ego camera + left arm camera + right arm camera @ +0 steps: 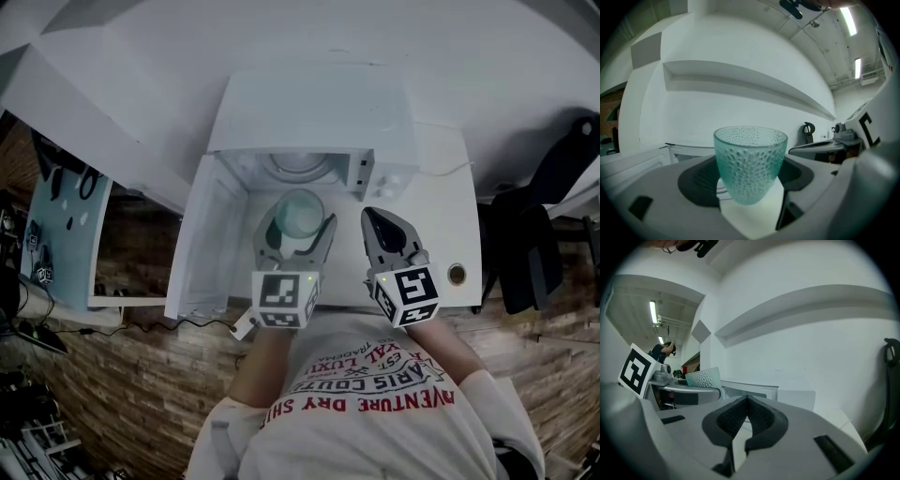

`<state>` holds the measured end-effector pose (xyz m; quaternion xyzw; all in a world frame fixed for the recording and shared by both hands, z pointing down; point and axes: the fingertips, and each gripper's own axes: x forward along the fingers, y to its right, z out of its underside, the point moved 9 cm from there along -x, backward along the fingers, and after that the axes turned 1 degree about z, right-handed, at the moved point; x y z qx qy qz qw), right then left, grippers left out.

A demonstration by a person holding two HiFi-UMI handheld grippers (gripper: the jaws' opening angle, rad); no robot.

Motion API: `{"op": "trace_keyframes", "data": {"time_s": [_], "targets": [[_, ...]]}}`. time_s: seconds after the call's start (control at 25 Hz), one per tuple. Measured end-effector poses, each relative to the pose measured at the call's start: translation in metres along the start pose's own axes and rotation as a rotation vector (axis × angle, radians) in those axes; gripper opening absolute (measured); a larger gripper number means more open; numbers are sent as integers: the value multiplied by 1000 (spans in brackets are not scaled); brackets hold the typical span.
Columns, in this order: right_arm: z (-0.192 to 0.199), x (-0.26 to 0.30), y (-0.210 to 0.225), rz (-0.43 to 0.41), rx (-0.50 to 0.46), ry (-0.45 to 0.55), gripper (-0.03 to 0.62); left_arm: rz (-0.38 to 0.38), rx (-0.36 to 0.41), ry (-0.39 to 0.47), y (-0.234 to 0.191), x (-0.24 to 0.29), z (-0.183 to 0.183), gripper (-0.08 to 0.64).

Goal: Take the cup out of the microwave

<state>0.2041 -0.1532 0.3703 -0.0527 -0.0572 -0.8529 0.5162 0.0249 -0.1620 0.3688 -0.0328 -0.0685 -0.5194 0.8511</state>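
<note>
A pale green dimpled glass cup [300, 216] stands upright between the jaws of my left gripper [297, 231], just in front of the open microwave [309, 117]. In the left gripper view the cup [750, 164] fills the gap, with a dark pad against each side. Whether its base rests on the white table cannot be told. My right gripper [374, 218] hovers to the right of the cup, jaws shut and empty; its pads [761, 416] meet at the tip. From the right gripper view the cup [704, 377] shows at the left.
The microwave door [202, 239] hangs open to the left; the turntable [298, 166] inside is bare. A white table [445, 211] has a cable hole [457, 274] near its front right. A black chair [544, 225] stands at the right, a tool board [61, 216] at the left.
</note>
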Motion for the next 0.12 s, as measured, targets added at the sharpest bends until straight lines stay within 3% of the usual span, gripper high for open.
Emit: {"op": "trace_keyframes", "data": {"time_s": [0.12], "targets": [[1, 0, 2, -5, 1, -6, 12, -1, -3, -5, 2, 2, 0, 370]]}}
